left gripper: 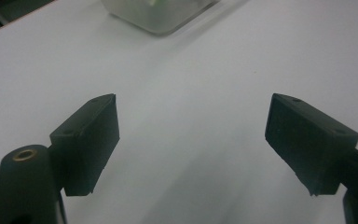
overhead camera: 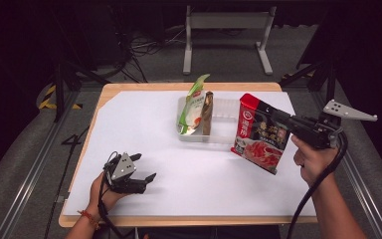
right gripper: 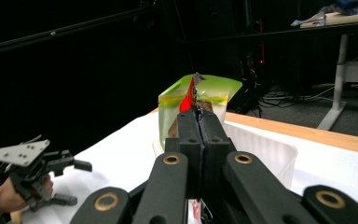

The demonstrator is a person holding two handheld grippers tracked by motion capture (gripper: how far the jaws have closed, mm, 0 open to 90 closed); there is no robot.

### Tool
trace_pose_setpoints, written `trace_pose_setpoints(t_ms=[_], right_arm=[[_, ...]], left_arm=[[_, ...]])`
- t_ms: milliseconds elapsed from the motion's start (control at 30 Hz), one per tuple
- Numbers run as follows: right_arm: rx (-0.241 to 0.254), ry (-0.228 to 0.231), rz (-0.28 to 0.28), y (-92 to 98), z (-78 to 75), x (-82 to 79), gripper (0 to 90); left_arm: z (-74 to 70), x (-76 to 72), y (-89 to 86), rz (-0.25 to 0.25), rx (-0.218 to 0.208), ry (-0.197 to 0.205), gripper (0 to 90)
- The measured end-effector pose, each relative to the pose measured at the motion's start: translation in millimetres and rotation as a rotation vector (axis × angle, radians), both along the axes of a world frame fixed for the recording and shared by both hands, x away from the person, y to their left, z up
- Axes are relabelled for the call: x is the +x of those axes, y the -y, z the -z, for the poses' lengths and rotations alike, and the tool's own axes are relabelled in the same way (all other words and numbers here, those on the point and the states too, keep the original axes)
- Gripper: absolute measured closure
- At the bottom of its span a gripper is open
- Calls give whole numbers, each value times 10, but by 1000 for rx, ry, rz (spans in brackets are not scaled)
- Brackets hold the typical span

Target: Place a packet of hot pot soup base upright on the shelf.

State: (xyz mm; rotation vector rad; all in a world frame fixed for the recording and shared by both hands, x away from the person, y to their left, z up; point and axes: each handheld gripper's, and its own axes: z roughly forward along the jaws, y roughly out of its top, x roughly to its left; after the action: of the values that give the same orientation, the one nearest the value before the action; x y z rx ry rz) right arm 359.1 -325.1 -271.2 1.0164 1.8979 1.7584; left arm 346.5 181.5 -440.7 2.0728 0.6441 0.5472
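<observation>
One pouch, the red sauce packet, is hanging off the bench pinched in the right claw, just beside the clear tray already holding a green bag. Left claw is idling wide apart, holding nothing, low over the white bench. Carry step looks underway; next move is probably calling for lining the packet up over the tray's free side before letting go.

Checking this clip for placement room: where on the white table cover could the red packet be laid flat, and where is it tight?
Free: the wide white cover left of the clear bin, and the strip between the left gripper and the red packet. The bin's right half looks bare too. Crowded: the bin's left end, where the green bag and a brown packet stand. The right gripper pinches the red packet.
</observation>
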Motion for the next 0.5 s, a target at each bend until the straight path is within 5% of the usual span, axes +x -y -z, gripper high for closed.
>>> trace_pose_setpoints(t_ms=[500], right_arm=[[-9, 13, 54, -190, -186, 243, 891]], left_arm=[[-9, -1, -17, 1, -13, 0, 183]])
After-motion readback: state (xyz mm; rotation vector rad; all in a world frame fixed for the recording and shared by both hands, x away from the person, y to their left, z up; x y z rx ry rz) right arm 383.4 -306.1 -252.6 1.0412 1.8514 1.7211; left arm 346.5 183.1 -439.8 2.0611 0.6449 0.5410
